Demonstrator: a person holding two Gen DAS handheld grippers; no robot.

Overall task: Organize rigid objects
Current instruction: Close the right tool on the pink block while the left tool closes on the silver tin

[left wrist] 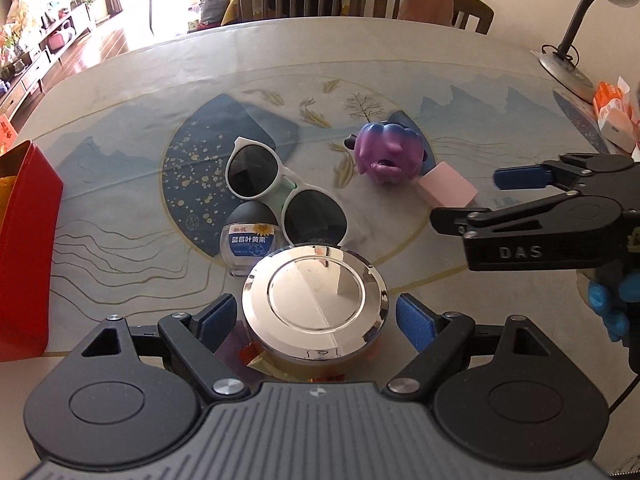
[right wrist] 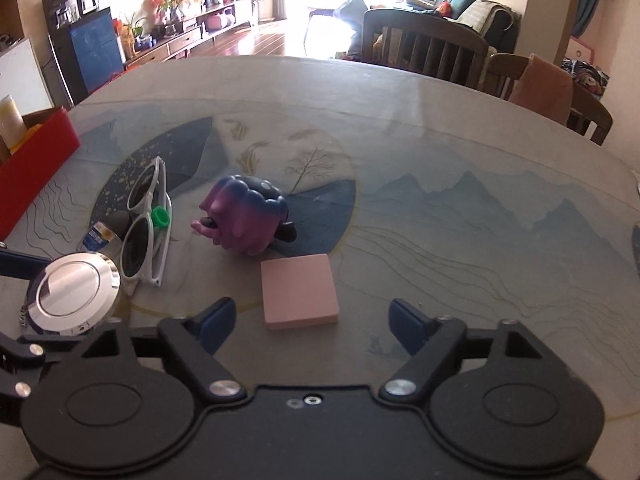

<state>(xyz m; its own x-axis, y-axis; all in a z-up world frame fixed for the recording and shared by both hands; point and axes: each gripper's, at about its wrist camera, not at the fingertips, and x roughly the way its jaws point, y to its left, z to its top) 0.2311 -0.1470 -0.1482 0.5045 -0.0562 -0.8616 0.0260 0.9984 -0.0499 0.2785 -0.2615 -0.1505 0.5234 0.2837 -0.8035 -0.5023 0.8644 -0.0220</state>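
The table (left wrist: 400, 52), under a cloth painted with mountains and fish, carries everything; at its left edge stands a red box (left wrist: 24, 240), open at the top, with something yellow showing inside in the left wrist view and a pale bottle standing in it in the right wrist view — what else it holds cannot be told. The left gripper (left wrist: 316, 316) points down at a jar (left wrist: 316, 300) with a mirror-bright lid; the jar sits between the blue pads, which stand apart on either side of the lid with a sliver of gap at each, so they do not press on it. The right gripper (right wrist: 310, 324) also has its fingers apart and nothing clamped; the pink block (right wrist: 298, 292) lies flat on the cloth just ahead of them, nearer the left finger, its near edge about level with the tips — not touched. Beyond the block, almost against its far corner, sits a purple toy (right wrist: 244, 220). White sunglasses (left wrist: 280, 196) lie left of the toy, one lens overlapping the far rim of the lid in the left wrist view; a small bottle (left wrist: 252, 240) with a grey cap and blue label stands just beside them, touching the frame; a green ring (right wrist: 161, 216) shows behind the sunglasses.
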